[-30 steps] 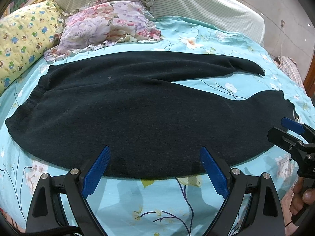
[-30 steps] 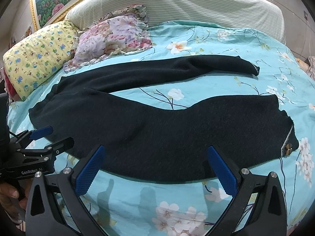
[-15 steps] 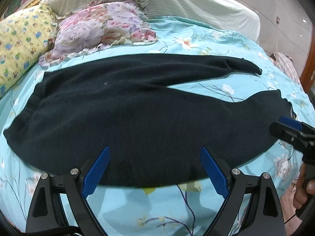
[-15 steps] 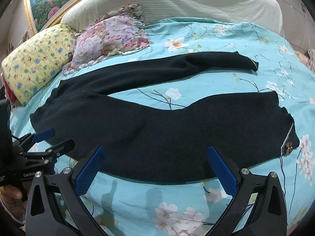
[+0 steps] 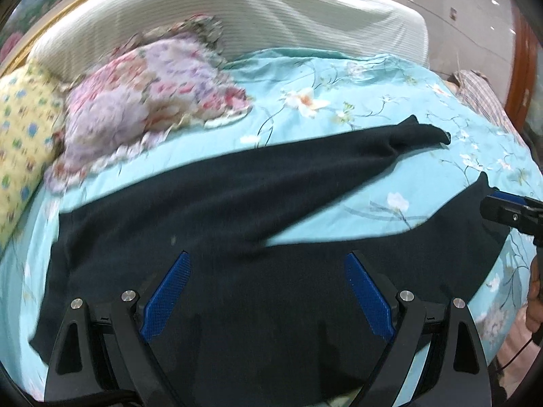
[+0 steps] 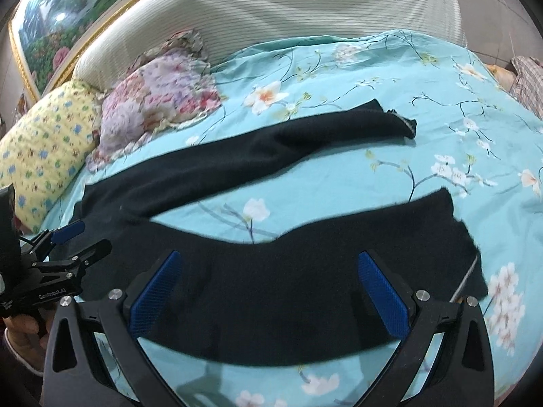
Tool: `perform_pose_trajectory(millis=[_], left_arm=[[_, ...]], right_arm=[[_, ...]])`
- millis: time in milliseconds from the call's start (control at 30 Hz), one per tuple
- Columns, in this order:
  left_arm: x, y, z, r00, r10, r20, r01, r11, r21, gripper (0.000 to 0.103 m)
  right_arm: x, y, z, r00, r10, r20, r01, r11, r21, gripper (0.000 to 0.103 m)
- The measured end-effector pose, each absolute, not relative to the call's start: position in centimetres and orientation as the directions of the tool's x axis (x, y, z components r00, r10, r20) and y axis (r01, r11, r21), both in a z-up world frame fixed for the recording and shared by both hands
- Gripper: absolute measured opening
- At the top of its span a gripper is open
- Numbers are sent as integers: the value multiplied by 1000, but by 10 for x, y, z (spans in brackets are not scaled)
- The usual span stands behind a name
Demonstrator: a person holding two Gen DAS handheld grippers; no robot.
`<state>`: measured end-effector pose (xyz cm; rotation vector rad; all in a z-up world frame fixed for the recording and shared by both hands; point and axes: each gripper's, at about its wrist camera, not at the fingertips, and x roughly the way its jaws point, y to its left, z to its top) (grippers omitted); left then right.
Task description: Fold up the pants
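Black pants (image 5: 237, 203) lie spread flat on a turquoise floral bedsheet (image 5: 339, 78), waist at the left, two legs reaching right. My left gripper (image 5: 268, 291) is open, its blue pads over the near part of the pants by the waist. My right gripper (image 6: 268, 288) is open over the near leg (image 6: 339, 264), left of its cuff. The far leg (image 6: 305, 146) lies apart from the near one, sheet showing between them. The right gripper also shows at the right edge of the left wrist view (image 5: 509, 210); the left gripper shows at the left of the right wrist view (image 6: 68, 247).
A purple floral pillow (image 6: 159, 101) and a yellow patterned pillow (image 6: 44, 139) lie at the head, against a white striped headboard (image 6: 271, 13). A framed painting (image 6: 68, 10) hangs above. Plaid cloth (image 5: 482, 95) lies off the bed's far right.
Both grippers have moved forward and lower over the pants; their pads now lie over the black fabric instead of the near hem. Both stay open.
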<state>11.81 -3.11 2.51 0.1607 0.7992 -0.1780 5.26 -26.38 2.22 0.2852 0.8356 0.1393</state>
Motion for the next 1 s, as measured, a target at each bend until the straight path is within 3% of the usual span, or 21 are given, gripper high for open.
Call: perform_pose_trajectory(millis=[367,667,1000], left_arm=[[208,-62,31,601,-184,-778,393,916,87,93],[287,-84,16,492,-252,-833,558,826,79,93],[351,-104,-17,289,-332,-898,701,712,-38,93]], right_arm=[[120,-304,26,619,206,-758,129,925,357,103],[171,-356,5,579,258,-773,306,811,499,103],[209,-394,-18,567,311,-763,455,654,605,100]])
